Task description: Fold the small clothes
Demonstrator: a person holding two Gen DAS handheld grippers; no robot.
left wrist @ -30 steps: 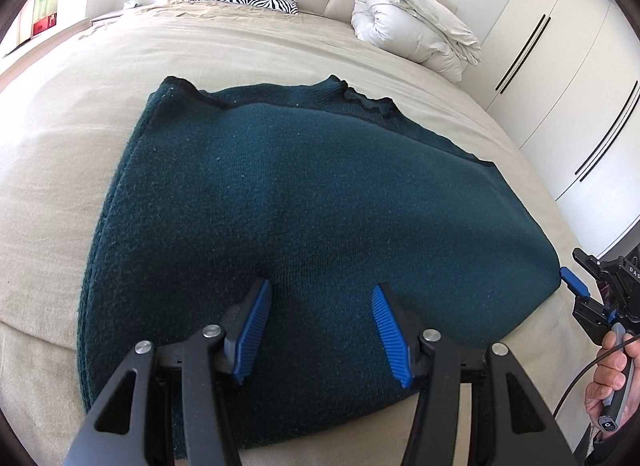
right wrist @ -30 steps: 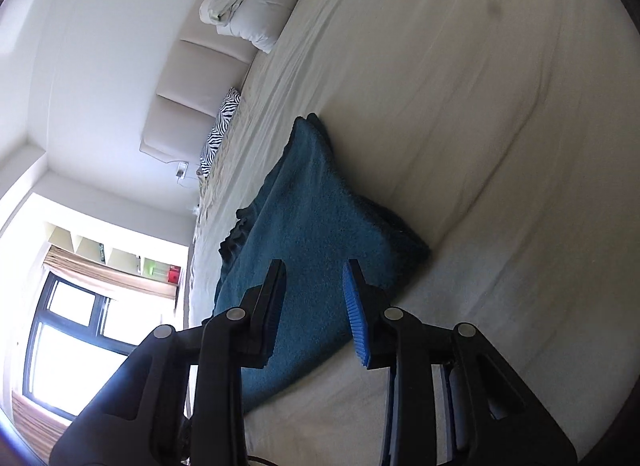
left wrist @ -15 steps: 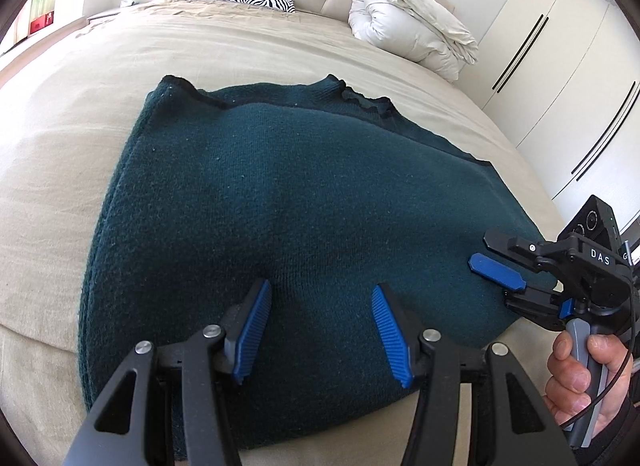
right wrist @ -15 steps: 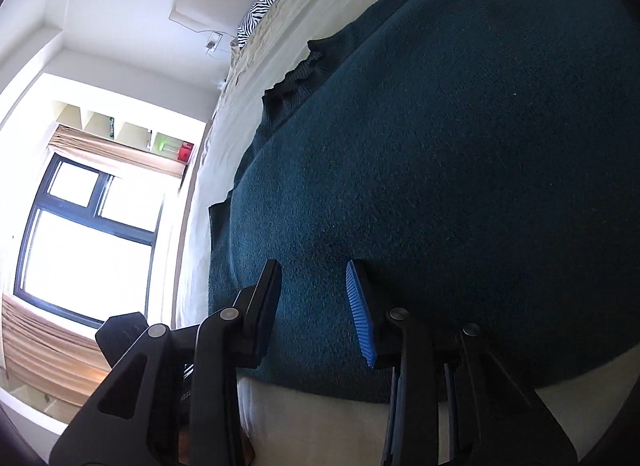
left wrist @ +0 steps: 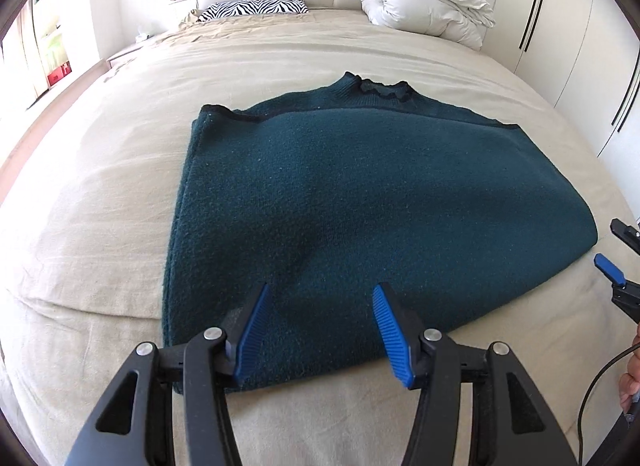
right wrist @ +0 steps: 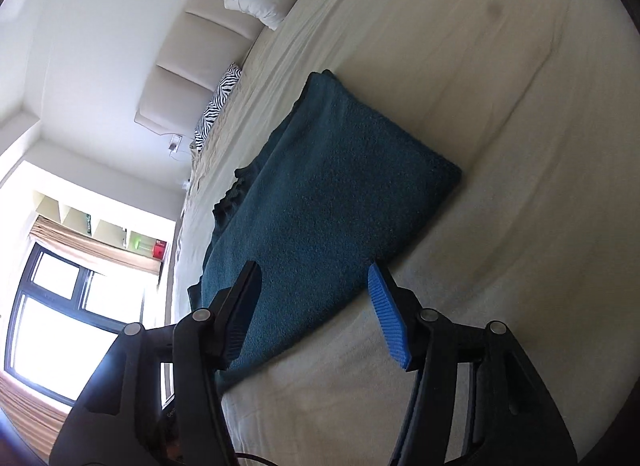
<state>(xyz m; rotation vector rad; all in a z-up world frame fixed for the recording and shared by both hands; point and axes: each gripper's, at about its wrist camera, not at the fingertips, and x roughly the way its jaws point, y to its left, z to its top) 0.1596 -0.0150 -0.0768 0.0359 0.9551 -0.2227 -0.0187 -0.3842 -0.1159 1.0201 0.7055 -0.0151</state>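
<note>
A dark teal knitted sweater [left wrist: 360,201] lies folded and flat on the beige bed [left wrist: 100,201], its ruffled collar at the far edge. My left gripper [left wrist: 320,326] hovers open over the sweater's near edge, nothing between its blue pads. In the left wrist view my right gripper [left wrist: 624,250] shows at the right border, just off the sweater's right corner. In the right wrist view the sweater [right wrist: 332,201] lies ahead and my right gripper [right wrist: 316,306] is opening, its jaws spread over the near corner without pressing on it.
A rolled white duvet [left wrist: 424,5] and a zebra-print pillow [left wrist: 252,7] lie at the headboard. White wardrobe doors [left wrist: 560,25] stand on the right. A window [right wrist: 60,314] and shelves are beyond the bed's far side. A hand [left wrist: 630,382] holds the right gripper's handle.
My left gripper rose and drew back, showing more bed. My right gripper swung in over the sweater, then pulled back off its right corner with its jaws spreading wider.
</note>
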